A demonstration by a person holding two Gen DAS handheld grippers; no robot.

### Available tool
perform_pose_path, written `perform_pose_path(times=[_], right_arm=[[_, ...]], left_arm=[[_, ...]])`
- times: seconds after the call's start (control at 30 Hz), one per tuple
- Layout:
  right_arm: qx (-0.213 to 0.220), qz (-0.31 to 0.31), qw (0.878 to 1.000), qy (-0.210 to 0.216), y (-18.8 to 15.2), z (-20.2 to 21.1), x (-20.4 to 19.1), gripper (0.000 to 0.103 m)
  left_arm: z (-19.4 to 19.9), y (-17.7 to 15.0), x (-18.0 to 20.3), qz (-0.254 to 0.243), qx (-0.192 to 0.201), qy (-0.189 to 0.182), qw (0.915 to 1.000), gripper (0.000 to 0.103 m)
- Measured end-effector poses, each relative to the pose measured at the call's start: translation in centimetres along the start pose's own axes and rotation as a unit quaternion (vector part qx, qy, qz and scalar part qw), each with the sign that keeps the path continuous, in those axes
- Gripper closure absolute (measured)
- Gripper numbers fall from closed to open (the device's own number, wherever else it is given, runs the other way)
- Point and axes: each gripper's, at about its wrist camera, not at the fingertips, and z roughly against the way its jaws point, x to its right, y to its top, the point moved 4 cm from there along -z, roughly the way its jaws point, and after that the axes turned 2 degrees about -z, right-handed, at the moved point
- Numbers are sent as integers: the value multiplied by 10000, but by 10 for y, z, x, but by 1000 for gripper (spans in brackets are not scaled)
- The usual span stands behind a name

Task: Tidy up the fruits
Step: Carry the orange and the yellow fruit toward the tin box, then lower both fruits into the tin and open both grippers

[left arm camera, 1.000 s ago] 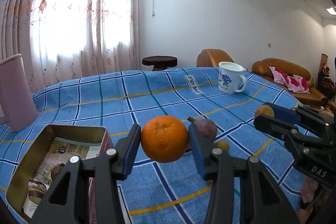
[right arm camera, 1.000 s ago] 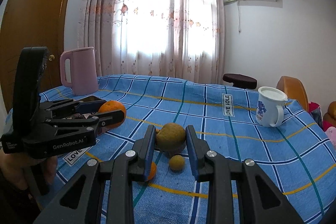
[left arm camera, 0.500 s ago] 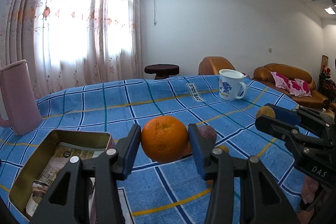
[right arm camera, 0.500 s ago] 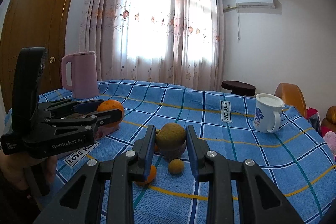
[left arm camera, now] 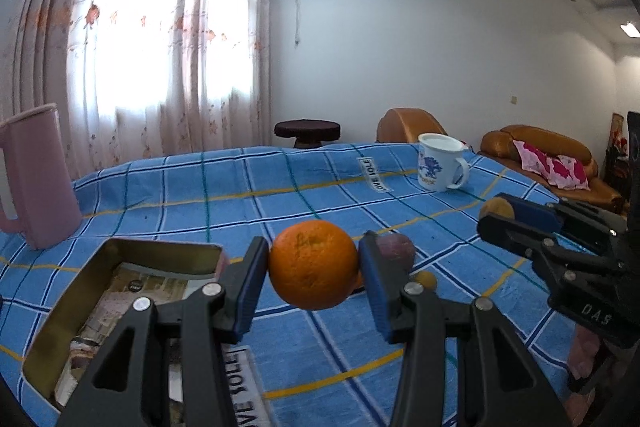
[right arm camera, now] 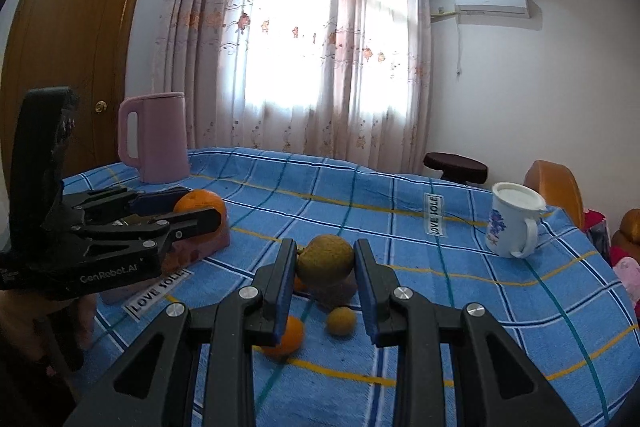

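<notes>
My left gripper (left arm camera: 313, 269) is shut on a large orange (left arm camera: 313, 265), held above the blue checked tablecloth (left arm camera: 224, 187) just right of an open gold tin (left arm camera: 120, 247). My right gripper (right arm camera: 325, 263) is shut on a brownish-green round fruit (right arm camera: 325, 258). On the cloth under it lie a purple fruit (right arm camera: 336, 294), a small yellow fruit (right arm camera: 341, 321) and a small orange (right arm camera: 289, 337). The right wrist view shows the left gripper (right arm camera: 192, 209) with its orange (right arm camera: 200, 203) at the left. The left wrist view shows the right gripper (left arm camera: 502, 219) with its fruit (left arm camera: 496, 207) at the right.
A pink jug (left arm camera: 36, 179) stands at the table's far left, and a white mug (left arm camera: 440, 167) with a blue print at the far right. The tin holds paper and small dark items. A sofa (left arm camera: 552, 163) and a round stool (left arm camera: 307, 131) stand beyond the table.
Nothing of note has moved. Both grippers keep their fruit, and the views have only wobbled slightly.
</notes>
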Motion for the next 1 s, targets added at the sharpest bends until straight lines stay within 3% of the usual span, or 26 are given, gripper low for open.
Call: perform_pose_path(times=[0.23,0.53,1.0], right_arm=[[-77,261,9989,381,19,-21,-33,72],[-250,504,9936,984,31,-54,-87,72],[-948,1029,9769,1615,6,-94,-164,72]], left_arm=[[17,7,-52,298,-64,271,9992,55],[30,10,-132,605,-284,1003,9927,55],[4,-18,-169,749,-1027,1169,9850,55]])
